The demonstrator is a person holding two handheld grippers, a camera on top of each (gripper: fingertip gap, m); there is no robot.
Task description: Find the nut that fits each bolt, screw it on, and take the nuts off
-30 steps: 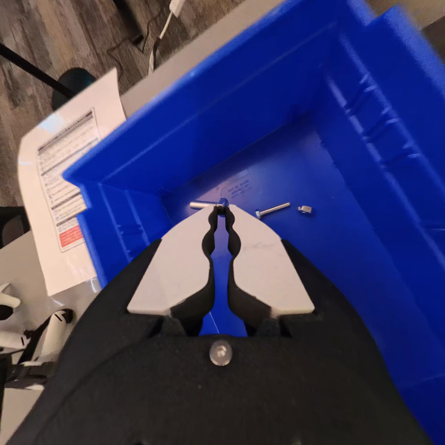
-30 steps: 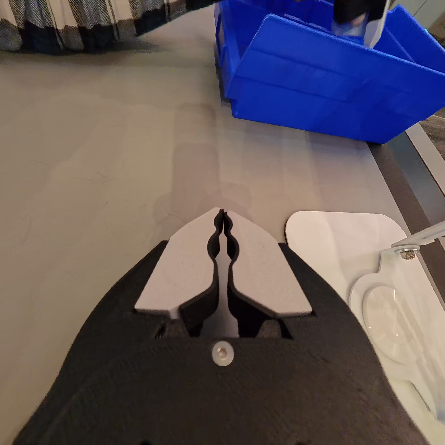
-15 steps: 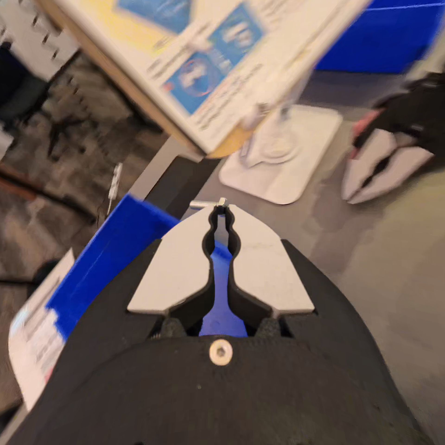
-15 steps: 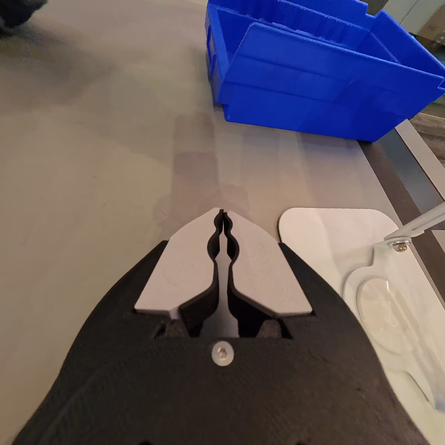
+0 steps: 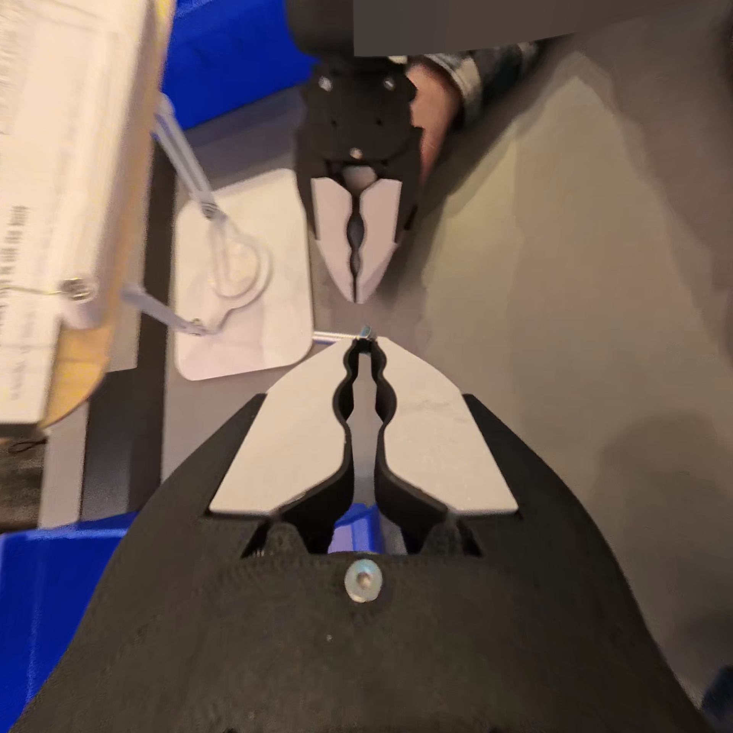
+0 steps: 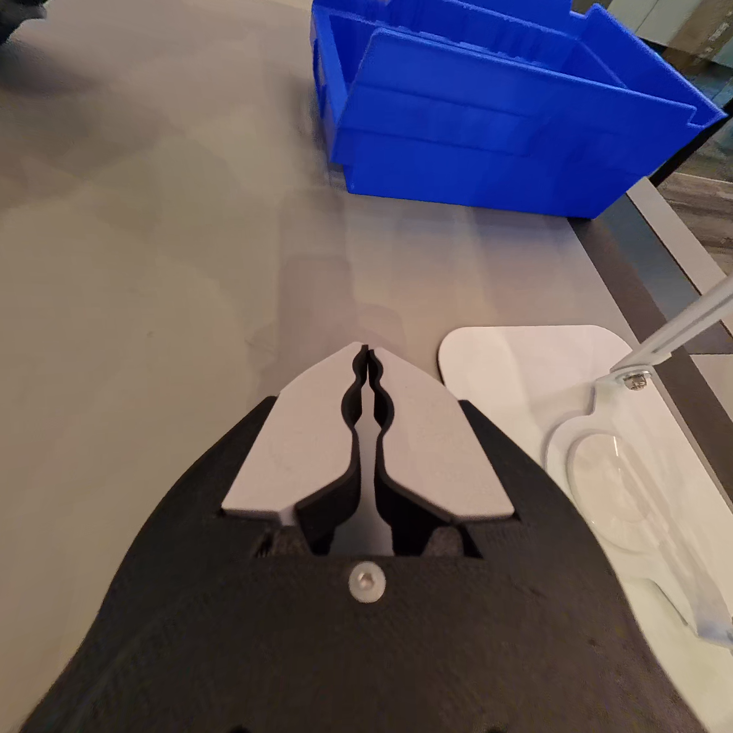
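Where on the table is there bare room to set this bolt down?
Bare grey table stretches left of the blue bins and of the white stand base. Crowded along the right edge: bins, base, clear holder.

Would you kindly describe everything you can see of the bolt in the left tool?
The bolt is small, silvery metal, with a threaded shank and a head that reflects bluish. It lies crosswise at the very tips of the left tool, gripped by its head end, the shank jutting left toward the white stand base. It is held above the grey table, just short of the shut right tool.
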